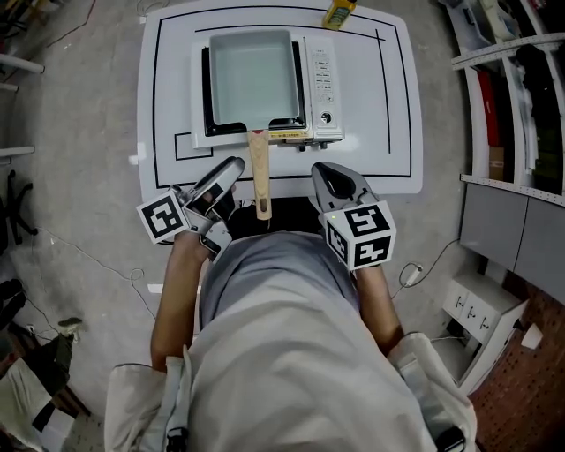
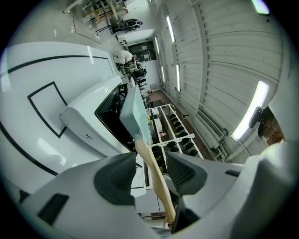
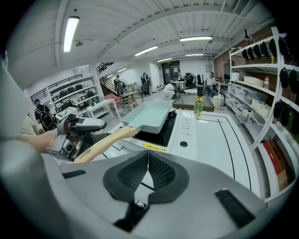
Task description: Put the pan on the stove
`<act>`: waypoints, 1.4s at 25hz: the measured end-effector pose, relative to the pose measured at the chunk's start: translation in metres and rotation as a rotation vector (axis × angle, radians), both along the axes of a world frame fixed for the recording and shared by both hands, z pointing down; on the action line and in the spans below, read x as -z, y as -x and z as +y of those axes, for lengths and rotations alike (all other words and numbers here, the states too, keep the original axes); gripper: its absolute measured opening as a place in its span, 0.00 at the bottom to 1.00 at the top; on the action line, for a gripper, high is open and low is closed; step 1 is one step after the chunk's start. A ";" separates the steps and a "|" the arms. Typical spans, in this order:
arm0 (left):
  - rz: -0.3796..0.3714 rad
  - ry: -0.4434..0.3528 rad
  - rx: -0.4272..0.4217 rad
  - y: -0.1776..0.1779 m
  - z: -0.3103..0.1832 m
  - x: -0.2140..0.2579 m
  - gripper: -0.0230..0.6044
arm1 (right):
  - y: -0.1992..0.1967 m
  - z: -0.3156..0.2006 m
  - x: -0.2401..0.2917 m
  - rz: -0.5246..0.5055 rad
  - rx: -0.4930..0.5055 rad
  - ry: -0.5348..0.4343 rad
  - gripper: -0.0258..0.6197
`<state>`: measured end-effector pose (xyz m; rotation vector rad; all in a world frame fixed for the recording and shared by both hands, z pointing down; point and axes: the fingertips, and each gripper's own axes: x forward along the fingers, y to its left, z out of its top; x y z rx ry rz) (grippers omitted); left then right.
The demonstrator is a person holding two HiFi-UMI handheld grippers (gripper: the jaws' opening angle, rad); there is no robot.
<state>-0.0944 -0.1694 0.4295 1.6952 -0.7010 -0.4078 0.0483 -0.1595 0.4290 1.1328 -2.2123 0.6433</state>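
Note:
A pale green rectangular pan (image 1: 252, 75) sits on the white stove (image 1: 322, 79) at the back of the white table (image 1: 388, 106). Its wooden handle (image 1: 259, 177) reaches over the front edge toward me. My left gripper (image 1: 231, 168) is just left of the handle, open; in the left gripper view the handle (image 2: 156, 179) runs through the gap between the jaws without touching either pad. My right gripper (image 1: 325, 172) hovers right of the handle, shut and empty, with its pads (image 3: 159, 170) pressed together. The right gripper view shows the pan (image 3: 148, 114) and the left gripper (image 3: 93, 123) beside the handle's end.
A yellow-green bottle (image 1: 338, 12) stands at the table's far edge behind the stove. Shelving (image 1: 521, 88) lines the right side. A white power strip (image 1: 472, 305) lies on the floor to my right. Black lines mark the tabletop around the stove.

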 end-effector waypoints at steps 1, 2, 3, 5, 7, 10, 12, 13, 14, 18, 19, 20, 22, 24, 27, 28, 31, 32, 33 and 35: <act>-0.001 -0.002 0.004 0.002 0.001 0.001 0.35 | -0.001 0.000 0.003 -0.011 -0.007 -0.002 0.05; -0.007 -0.004 0.010 0.004 0.002 0.003 0.34 | -0.002 0.000 0.006 -0.020 -0.014 -0.005 0.06; -0.017 -0.007 0.016 0.006 0.004 0.004 0.34 | -0.003 0.000 0.008 -0.026 -0.019 -0.010 0.06; -0.034 -0.010 0.032 0.012 0.007 0.005 0.34 | -0.004 -0.001 0.013 -0.033 -0.025 -0.022 0.06; -0.032 -0.014 0.046 0.018 0.011 0.009 0.34 | -0.004 0.002 0.018 -0.042 -0.028 -0.031 0.06; -0.049 -0.041 0.058 0.022 0.015 0.017 0.31 | -0.003 0.006 0.024 -0.053 -0.032 -0.043 0.05; -0.085 -0.062 0.058 0.023 0.018 0.020 0.29 | -0.004 0.009 0.027 -0.057 -0.033 -0.049 0.05; -0.105 -0.073 0.057 0.024 0.019 0.021 0.28 | -0.004 0.010 0.027 -0.058 -0.034 -0.052 0.06; -0.124 -0.084 0.057 0.025 0.020 0.022 0.27 | -0.004 0.011 0.027 -0.059 -0.035 -0.054 0.05; -0.183 -0.122 0.076 0.031 0.024 0.026 0.23 | -0.003 0.017 0.027 -0.072 -0.042 -0.055 0.05; -0.197 -0.132 0.084 0.033 0.026 0.027 0.22 | -0.003 0.019 0.027 -0.076 -0.044 -0.054 0.05; -0.212 -0.142 0.092 0.036 0.027 0.029 0.20 | -0.003 0.021 0.028 -0.078 -0.046 -0.054 0.05; -0.250 -0.166 0.113 0.040 0.028 0.033 0.17 | -0.002 0.023 0.029 -0.081 -0.048 -0.052 0.05; -0.297 -0.193 0.135 0.045 0.028 0.037 0.14 | -0.002 0.024 0.030 -0.082 -0.051 -0.052 0.05; -0.364 -0.237 0.162 0.051 0.028 0.043 0.06 | -0.002 0.024 0.033 -0.085 -0.059 -0.062 0.05; -0.383 -0.253 0.165 0.052 0.028 0.045 0.06 | -0.002 0.024 0.034 -0.091 -0.063 -0.064 0.05; -0.441 -0.293 0.167 0.052 0.027 0.053 0.06 | -0.002 0.025 0.038 -0.125 -0.075 -0.059 0.05; -0.458 -0.302 0.168 0.052 0.027 0.054 0.06 | -0.003 0.024 0.039 -0.131 -0.078 -0.057 0.05; -0.471 -0.309 0.170 0.051 0.026 0.055 0.06 | -0.004 0.024 0.040 -0.134 -0.080 -0.058 0.05; -0.491 -0.314 0.168 0.050 0.026 0.057 0.06 | -0.006 0.024 0.042 -0.137 -0.083 -0.064 0.05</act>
